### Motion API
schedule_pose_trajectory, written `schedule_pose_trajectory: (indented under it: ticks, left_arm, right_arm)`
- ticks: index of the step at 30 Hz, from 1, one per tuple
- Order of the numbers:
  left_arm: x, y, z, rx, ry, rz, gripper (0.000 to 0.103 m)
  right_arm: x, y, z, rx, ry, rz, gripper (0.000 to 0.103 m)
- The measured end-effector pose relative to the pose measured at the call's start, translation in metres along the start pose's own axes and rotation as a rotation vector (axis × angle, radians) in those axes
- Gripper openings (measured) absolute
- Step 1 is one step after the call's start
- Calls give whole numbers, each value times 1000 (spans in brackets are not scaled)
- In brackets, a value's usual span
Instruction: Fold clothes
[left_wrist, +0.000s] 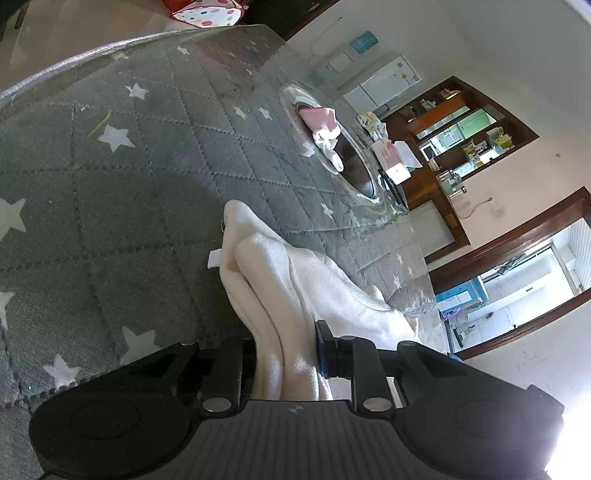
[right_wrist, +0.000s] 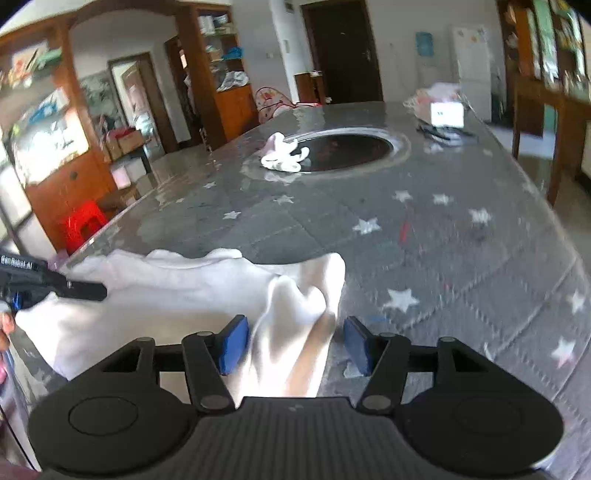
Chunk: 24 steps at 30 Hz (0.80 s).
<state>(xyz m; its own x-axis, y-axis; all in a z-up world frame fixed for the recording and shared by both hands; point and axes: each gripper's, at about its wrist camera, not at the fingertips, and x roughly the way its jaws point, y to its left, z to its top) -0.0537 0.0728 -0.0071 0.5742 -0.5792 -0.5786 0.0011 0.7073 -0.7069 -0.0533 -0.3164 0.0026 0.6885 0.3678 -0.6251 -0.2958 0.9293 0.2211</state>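
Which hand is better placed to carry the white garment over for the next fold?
Probably left: the left gripper is clamped on the white garment, while the right gripper stands open around a loose fold.

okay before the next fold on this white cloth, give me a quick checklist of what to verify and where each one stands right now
1. Left gripper clamped on the white cloth: ok, fabric is pinched between its pads.
2. Right gripper gripping the cloth: not ok, the jaws stand apart with a fold of cloth loose between them.
3. Cloth lying flat: not ok, it is bunched and ridged along its far edge.
4. Table free beside the cloth: ok, bare star-patterned mat there.
5. Small white and pink garment out of the way: ok, it lies far off at the round dark opening.
6. Cloth's near edge on the table: cannot tell, hidden by the grippers.
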Motion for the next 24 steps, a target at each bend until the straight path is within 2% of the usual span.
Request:
schedule_pose_trajectory:
  ticks: [3,4,6,9,13,16,19,24]
  left_arm:
    - [1,-1,0,9,3,2,23]
    - [2,-2,0,12,5,3,23]
    - [2,-2,1,13,8,3,24]
    - [2,-2,2,5,14,1,24]
    - [3,-2,4,10,21,7,24]
    - [3,-7,2,49,20,22,23]
    - [3,-13,0,85,13,45,23]
    - [1,-34,-5,198,11,124,21]
  right_arm:
    - [0,-1,-2,34,-11,25,59]
    - [0,-1,-2,40,-11,37,56]
    - [-1,-1,-3,59,-5,65,36]
    - [0,-3,-3,105,5,104,24]
    - [0,-16,-7,201,-7,134,24]
    - [0,-10,-9,183,-13,118,24]
    - [-4,-2,-9,174,-22,106,16]
    - [-20,5,-9,182,-70,95,13]
